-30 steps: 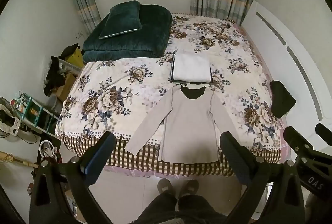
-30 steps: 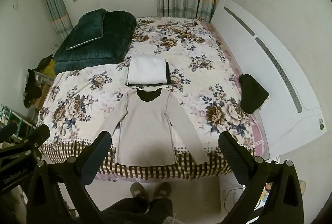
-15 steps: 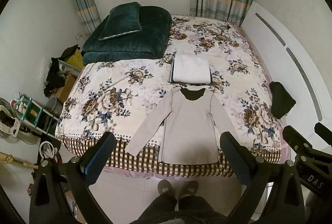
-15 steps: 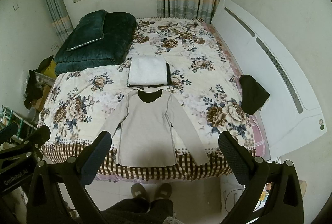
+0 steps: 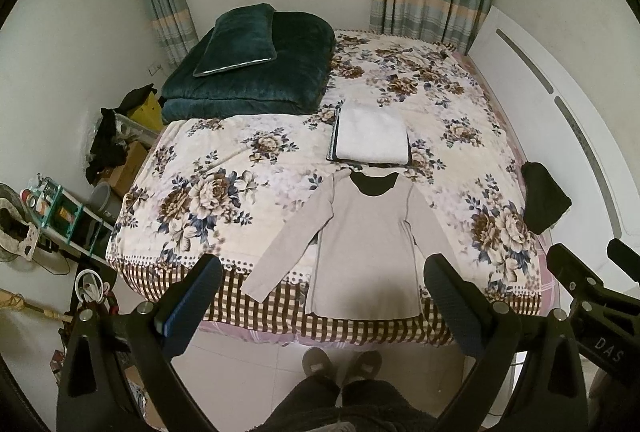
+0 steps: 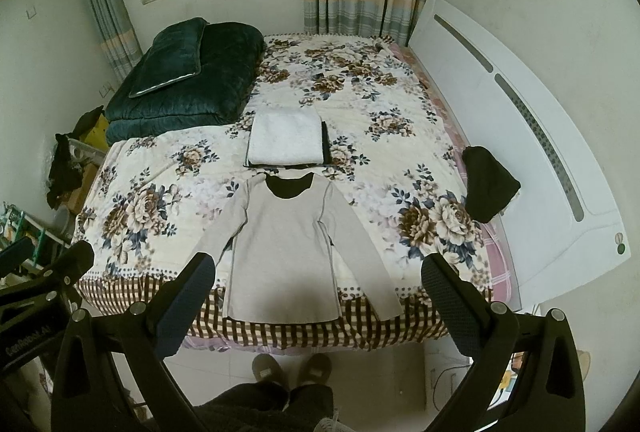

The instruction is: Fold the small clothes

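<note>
While it lies flat on the bed [image 5: 280, 168], the grey top [image 5: 364, 248] has both sleeves spread out to the sides, and its bottom edge hangs a little over the near edge of the bed. Its dark neck points away from the person. Just past the neck sits a folded white cloth [image 5: 370, 136] on top of something dark. A black piece of clothing [image 5: 544, 202] rests near the right side of the bed, well apart from the top. A big dark green quilt [image 5: 256, 72] with a pillow [image 5: 236, 38] on it is at the far left corner. The left gripper [image 5: 322, 296] is held up in the air above the near edge, with its fingers wide apart and nothing between them. The right gripper [image 6: 318, 294] is up in the air too, fingers wide apart and empty. The person's slippers [image 5: 340, 362] stand on the floor by the bed.
</note>
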A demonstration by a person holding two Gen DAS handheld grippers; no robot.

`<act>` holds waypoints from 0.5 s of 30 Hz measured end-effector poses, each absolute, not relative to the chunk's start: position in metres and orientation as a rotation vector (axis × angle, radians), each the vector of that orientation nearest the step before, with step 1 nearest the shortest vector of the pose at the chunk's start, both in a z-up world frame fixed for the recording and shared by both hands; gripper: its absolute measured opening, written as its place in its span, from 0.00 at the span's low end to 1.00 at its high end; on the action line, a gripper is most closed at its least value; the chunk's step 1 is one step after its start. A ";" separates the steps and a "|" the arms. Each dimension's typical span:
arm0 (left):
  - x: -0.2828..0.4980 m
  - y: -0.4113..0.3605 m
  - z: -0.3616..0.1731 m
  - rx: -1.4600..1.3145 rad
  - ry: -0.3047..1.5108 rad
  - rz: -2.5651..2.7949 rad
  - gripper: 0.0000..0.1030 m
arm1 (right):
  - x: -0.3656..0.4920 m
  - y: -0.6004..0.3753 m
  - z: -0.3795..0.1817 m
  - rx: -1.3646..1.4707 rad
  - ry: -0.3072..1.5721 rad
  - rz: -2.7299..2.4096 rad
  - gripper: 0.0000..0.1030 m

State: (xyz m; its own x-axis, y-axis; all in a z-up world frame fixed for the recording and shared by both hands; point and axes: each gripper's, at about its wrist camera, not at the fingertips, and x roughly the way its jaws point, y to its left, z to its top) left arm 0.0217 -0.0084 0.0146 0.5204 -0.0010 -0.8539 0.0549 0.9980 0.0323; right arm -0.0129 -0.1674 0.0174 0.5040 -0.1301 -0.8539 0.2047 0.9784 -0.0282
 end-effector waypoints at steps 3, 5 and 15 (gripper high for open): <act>0.023 -0.009 0.015 0.057 1.022 -0.034 1.00 | -0.013 -0.168 0.017 0.080 1.023 -0.202 1.00; 0.022 -0.009 0.015 0.057 1.022 -0.033 1.00 | -0.012 -0.167 0.018 0.079 1.023 -0.202 1.00; 0.019 -0.007 0.016 0.053 1.020 -0.035 1.00 | -0.009 -0.165 0.016 0.078 1.023 -0.202 1.00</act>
